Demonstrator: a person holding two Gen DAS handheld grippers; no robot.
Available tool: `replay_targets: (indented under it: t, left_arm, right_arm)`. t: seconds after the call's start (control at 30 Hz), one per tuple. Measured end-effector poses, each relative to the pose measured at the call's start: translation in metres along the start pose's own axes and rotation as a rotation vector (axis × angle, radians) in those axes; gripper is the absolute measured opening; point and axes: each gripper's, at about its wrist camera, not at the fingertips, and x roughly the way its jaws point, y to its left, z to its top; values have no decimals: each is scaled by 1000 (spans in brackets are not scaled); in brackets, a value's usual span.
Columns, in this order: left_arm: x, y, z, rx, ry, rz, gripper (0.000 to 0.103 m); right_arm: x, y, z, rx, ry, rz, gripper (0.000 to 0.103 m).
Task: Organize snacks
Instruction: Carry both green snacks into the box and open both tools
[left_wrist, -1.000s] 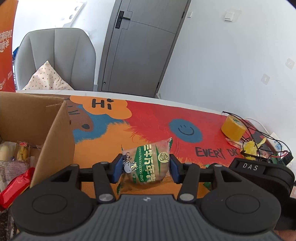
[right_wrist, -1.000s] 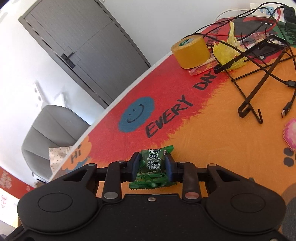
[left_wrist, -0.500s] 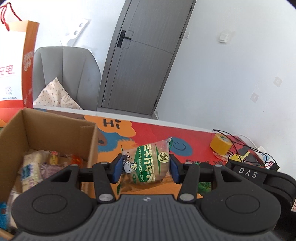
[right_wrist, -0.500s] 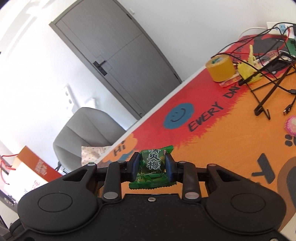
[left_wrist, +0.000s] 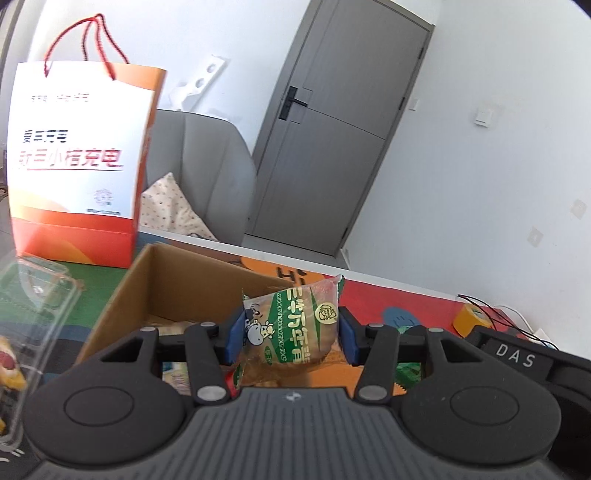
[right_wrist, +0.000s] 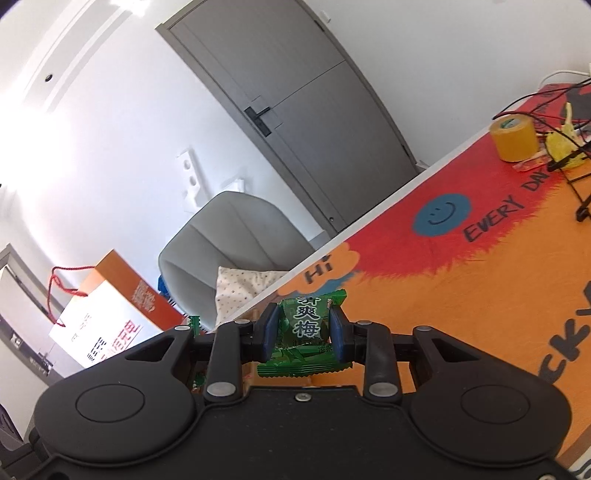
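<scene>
My left gripper (left_wrist: 291, 338) is shut on a green-and-tan snack packet (left_wrist: 293, 334) and holds it in the air over the near right part of an open cardboard box (left_wrist: 173, 284). Some snacks lie in the box, mostly hidden behind the gripper. My right gripper (right_wrist: 303, 332) is shut on a small green plum candy packet (right_wrist: 304, 332), held above the orange part of the colourful table mat (right_wrist: 461, 295). The right gripper's body (left_wrist: 517, 363) shows at the right of the left wrist view.
An orange-and-white paper bag (left_wrist: 79, 162) stands behind the box; it also shows in the right wrist view (right_wrist: 107, 314). A clear plastic container (left_wrist: 29, 314) lies at the left. A yellow tape roll (right_wrist: 513, 136) and cables (right_wrist: 569, 162) lie at the far right. A grey chair (right_wrist: 229, 243) stands behind the table.
Both grippers have moved left and up with their packets. The left one now hangs over the box, and the paper bag has come into view.
</scene>
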Motion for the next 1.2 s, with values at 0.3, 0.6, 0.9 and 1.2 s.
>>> replay_targets:
  t: [0.3,0.6,0.9,1.2]
  left_arm:
    - [-7,53,6,-60,12,103,51]
    - [-17,77,8,-83,22,98,76]
    - [-29,101,21,-106,-12,107,81]
    - [-34,114,20,-123,-11,126,89]
  right_arm:
    - [10,41,-16,-60,26,41,30]
    - [25,72,-32,-108,62,53,30]
    - [38,90,-37,-118,75,52,30]
    - [41,97,-42,-129,84,66,53]
